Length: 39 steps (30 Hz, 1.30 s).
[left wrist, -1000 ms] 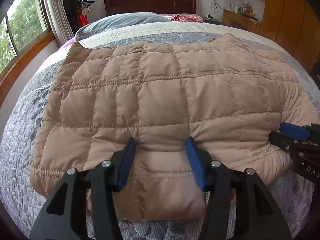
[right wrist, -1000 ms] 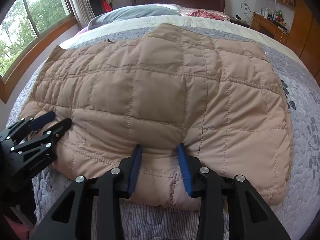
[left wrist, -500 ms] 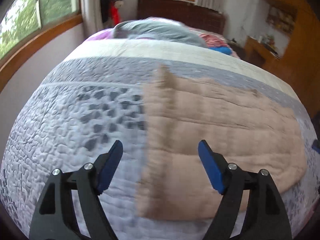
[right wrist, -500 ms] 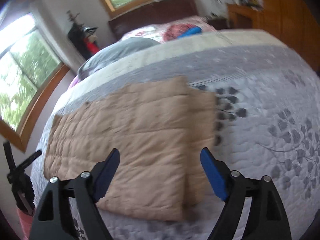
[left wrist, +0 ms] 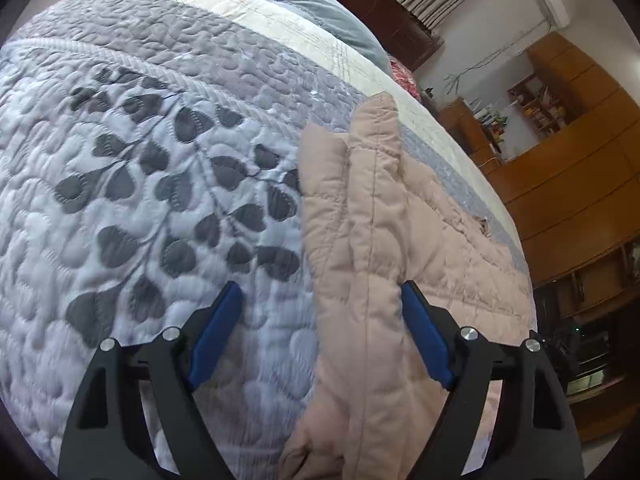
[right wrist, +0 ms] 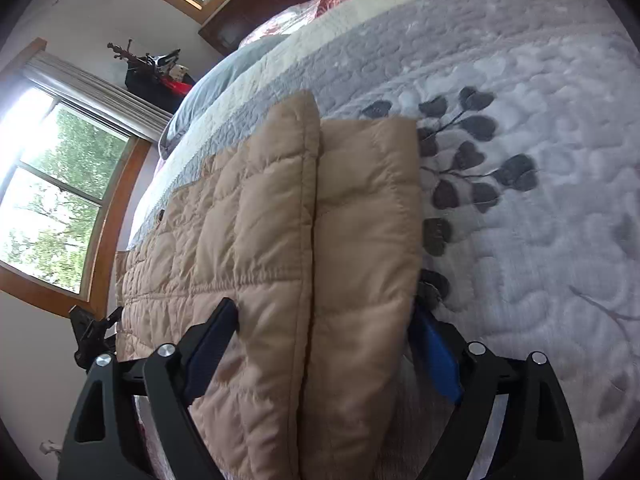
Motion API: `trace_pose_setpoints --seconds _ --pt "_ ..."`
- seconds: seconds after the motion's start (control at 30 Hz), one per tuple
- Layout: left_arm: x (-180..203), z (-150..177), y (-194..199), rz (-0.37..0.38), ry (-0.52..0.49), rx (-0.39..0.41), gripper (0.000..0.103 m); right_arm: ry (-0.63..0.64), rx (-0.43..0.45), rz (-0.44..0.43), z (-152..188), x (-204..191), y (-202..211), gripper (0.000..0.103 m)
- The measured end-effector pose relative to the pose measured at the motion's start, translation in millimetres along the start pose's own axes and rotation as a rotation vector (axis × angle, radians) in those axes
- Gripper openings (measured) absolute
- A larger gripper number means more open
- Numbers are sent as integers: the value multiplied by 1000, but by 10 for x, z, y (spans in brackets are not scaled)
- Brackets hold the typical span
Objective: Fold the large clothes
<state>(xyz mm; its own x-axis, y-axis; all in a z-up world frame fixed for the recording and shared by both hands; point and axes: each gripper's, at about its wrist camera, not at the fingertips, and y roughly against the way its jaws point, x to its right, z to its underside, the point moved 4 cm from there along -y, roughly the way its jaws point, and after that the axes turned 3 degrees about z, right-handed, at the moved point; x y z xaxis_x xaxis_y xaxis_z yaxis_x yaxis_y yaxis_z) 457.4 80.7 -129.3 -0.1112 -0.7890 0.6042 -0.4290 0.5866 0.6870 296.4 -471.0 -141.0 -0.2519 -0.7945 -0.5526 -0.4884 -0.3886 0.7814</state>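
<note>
Jacket [right wrist: 280, 220] on bed [left wrist: 140, 200], puffy, light, soft, likely slippery; my left claw [left wrist: 320, 332] and right claw [right wrist: 324, 344] both gape, straddling folded ends—I'd pinch stitched edges.

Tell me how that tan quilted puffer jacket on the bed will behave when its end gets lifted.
The tan quilted puffer jacket looks floppy: its folded end layers sag over the grey leaf-patterned bedspread. Puffy stitched panels suggest it is light for its bulk. The smooth shell probably slips, so layers may slide apart.
</note>
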Motion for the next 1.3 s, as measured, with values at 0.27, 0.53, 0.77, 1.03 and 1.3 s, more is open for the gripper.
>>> trace_pose_setpoints --seconds 0.27,0.53,0.77,1.03,1.3 --pt "419 114 -434 90 -76 -122 66 50 5 -37 -16 -181 -142 56" --pt "624 144 -314 140 -55 -81 17 79 30 -124 27 -382 103 19" --pt "1042 284 210 162 -140 -5 14 155 80 -182 274 -665 701 17" --pt "1276 738 1048 155 -218 50 14 250 118 -206 828 -974 1448 17" --pt "972 1509 1444 115 -201 6 14 265 38 -186 1509 -949 1490 17"
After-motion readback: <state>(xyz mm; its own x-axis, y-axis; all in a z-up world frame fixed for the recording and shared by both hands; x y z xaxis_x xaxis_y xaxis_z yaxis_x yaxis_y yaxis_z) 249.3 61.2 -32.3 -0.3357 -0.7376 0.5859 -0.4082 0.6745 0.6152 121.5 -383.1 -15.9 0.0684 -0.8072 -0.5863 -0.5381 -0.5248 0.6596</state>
